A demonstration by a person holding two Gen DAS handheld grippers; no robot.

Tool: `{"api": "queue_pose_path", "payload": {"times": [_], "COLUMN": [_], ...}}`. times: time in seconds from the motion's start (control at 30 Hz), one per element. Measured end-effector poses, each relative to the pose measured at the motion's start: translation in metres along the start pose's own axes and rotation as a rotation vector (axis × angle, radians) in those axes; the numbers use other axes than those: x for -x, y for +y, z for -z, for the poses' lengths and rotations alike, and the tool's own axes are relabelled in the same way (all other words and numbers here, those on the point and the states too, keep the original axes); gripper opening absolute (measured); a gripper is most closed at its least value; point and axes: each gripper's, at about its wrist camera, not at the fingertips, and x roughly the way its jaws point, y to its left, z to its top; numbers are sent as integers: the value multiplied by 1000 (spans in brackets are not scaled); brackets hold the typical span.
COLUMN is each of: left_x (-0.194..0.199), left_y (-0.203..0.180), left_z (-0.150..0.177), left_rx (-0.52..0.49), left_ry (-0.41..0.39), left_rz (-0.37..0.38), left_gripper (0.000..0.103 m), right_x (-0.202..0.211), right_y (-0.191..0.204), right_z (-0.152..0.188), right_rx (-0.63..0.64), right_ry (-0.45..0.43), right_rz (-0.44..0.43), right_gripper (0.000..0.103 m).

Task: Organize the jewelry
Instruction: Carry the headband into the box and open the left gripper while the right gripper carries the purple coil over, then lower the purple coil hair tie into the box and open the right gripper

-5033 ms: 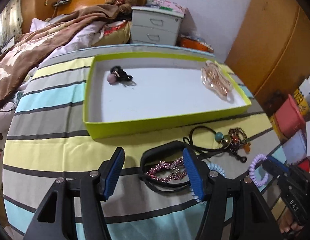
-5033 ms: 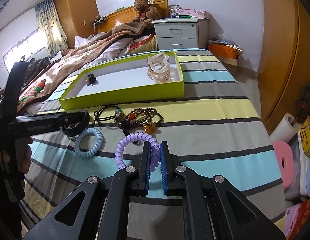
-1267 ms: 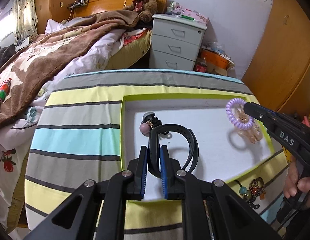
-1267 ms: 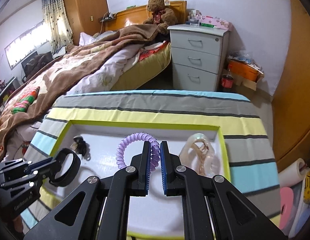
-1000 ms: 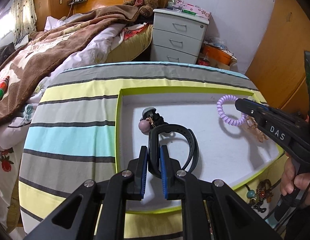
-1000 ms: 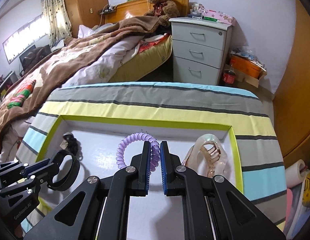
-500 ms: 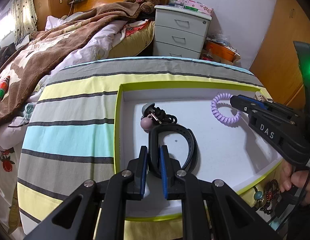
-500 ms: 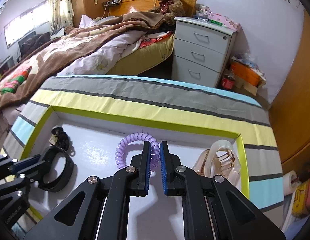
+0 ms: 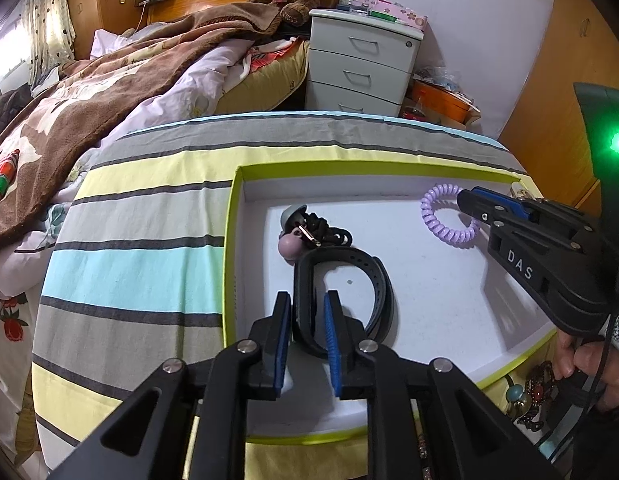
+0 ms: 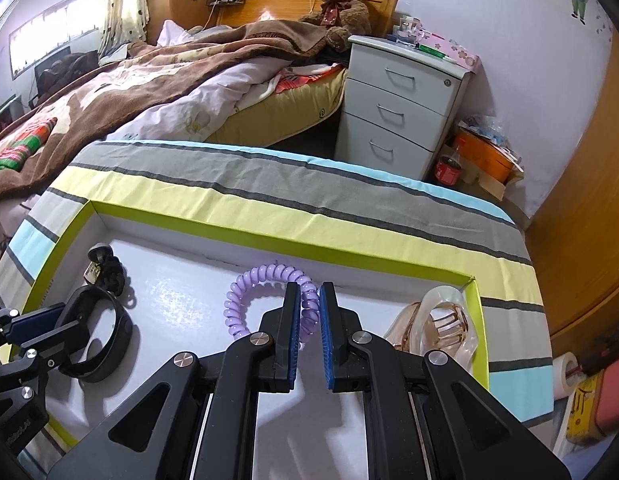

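1. Left gripper is opening over the tray; the black band stands between its blue pads, which look just clear of it, and the band appears to rest on the tray floor.
2. Right gripper is pressed together on the purple coil, pinching one side of the loop low over the far part of the tray.
3. Risk, as a judgement: the band could tip toward the dark hair tie just beyond it once the pads clear; a pad dragging on its strap as the hand pulls back would cause that.
4. Risk: the coil is springy, so it may cling to a pad or bounce toward the clear claw clip on release, mostly if let go while off the floor.
5. Risk: the two grippers work close together in one tray, so a careless withdrawal could knock one against the other.
6. Tray contents: hair tie near the far left corner, band beside it, coil toward the far middle, clip at the right end.
7. Beaded pieces lie outside the tray on the striped cloth, not yet sorted.
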Motion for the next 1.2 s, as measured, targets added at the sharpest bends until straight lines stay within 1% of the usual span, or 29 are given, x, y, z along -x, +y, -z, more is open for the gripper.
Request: {"api": "queue_pose_path", "payload": {"times": [0.27,0.37,0.43,0.5,0.57,0.63,0.7,0.87,1.2], "left_x": [1,1,1,3,5,7,10,19,48], "left_y": [-4,-5,-5,-5,-5,-4,-4,-5,-7], "left_z": [1,1,1,1,2,3,4,8,19], "left_rx": [-4,-3,1,5,8,12,13,11,12], "left_ry": [-3,-4,-5,-12,-16,-18,-22,-35,-76], "left_rz": [14,13,18,19,15,16,13,14,9], "left_gripper": [30,31,33,38,42,43,43,48,49], "right_x": [0,0,1,2,4,7,9,20,58], "right_y": [1,1,1,2,2,1,2,2,-1], "right_z": [0,1,1,1,1,1,1,1,13], "right_rx": [8,10,12,12,10,9,10,6,-32], "right_ry": [3,4,0,-4,-13,-20,-22,-42,-92], "right_rz": [5,6,5,4,3,2,8,11,1], "right_gripper": [10,11,18,22,24,29,32,33,33]}}
